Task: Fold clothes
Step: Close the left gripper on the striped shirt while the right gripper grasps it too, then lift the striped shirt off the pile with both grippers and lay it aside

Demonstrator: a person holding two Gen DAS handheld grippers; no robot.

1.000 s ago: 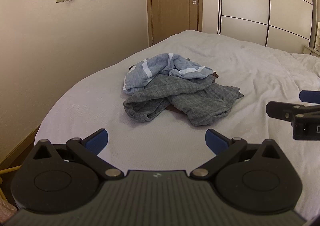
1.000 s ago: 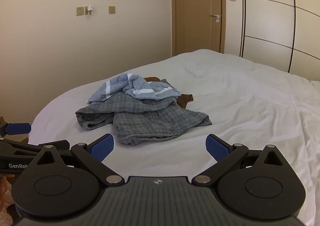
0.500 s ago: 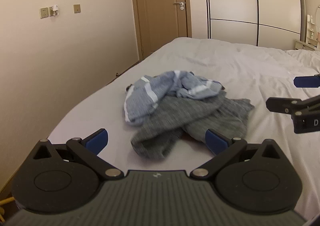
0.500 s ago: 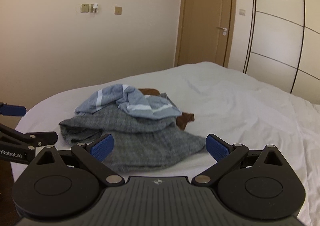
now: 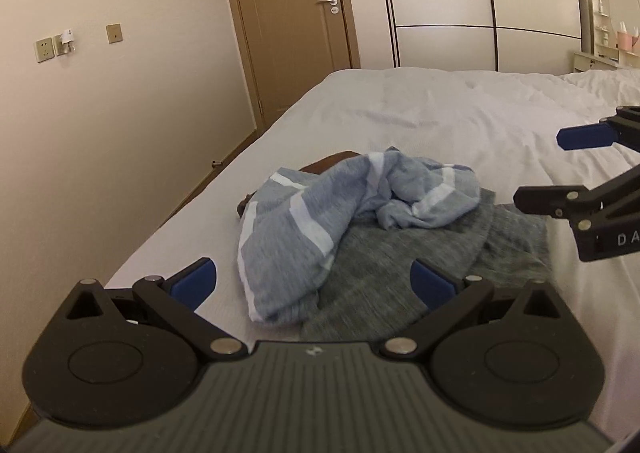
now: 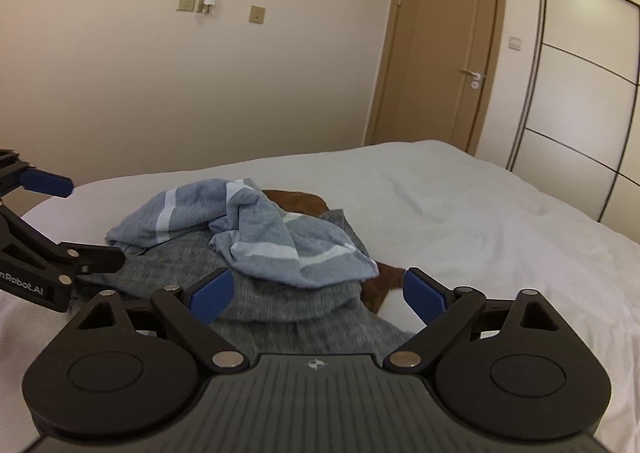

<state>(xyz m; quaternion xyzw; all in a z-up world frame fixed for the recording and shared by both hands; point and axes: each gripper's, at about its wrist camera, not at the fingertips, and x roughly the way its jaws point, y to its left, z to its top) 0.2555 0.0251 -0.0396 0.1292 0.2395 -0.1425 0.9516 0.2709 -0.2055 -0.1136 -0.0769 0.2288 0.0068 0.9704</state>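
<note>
clothes (image 5: 360,237): three garments piled on one bed (image 5: 460,121).

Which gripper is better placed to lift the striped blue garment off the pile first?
Left, probably. The striped blue garment lies between the left gripper pads; the closing right gripper frames mostly the grey garment.

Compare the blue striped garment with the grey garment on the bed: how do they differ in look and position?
The blue striped garment is light blue with pale bands; the grey garment is darker, speckled and unstriped. The blue striped garment lies bunched on top of the pile; the grey garment sits under it and spreads wider over the white bed. Both are crumpled and unfolded, and neither is held.
</note>
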